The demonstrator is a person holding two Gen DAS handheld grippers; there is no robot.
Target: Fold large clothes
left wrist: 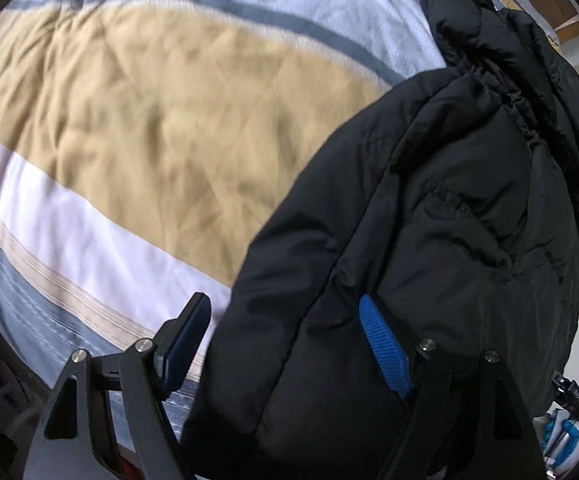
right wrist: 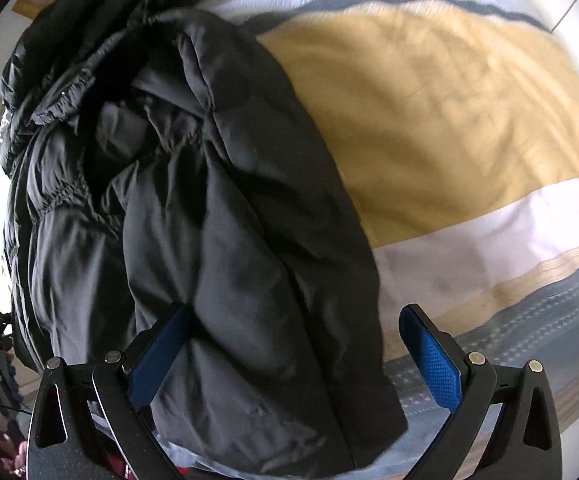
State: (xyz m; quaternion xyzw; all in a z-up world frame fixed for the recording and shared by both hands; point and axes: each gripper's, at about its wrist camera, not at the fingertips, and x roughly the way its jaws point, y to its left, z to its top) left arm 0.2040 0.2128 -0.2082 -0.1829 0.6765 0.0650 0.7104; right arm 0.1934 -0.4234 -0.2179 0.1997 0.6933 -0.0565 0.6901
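**Both grippers spread around the jacket's near edge, grasp not yet made**

The left gripper (left wrist: pixel 285 344) stands released — its jaws wide apart, with a thick padded fold of the black puffer jacket (left wrist: pixel 429 220) bulging between them; the blue right-hand pad (left wrist: pixel 385 348) touches the fabric, while the other finger stands clear over the striped bedcover (left wrist: pixel 129 120). The right gripper (right wrist: pixel 297 360) is likewise unclenched, its jaws straddling another thick fold of the jacket (right wrist: pixel 217 208), one pad against the cloth and the other apart from it.

The jacket lies bunched along one side of the bed, its gathered elastic hem rumpled farther off. The step in hand looks like taking hold of the near edge. Next, both jaws likely need to close firmly on the padding — slippery and springy by the look of it — before lifting and carrying it across.
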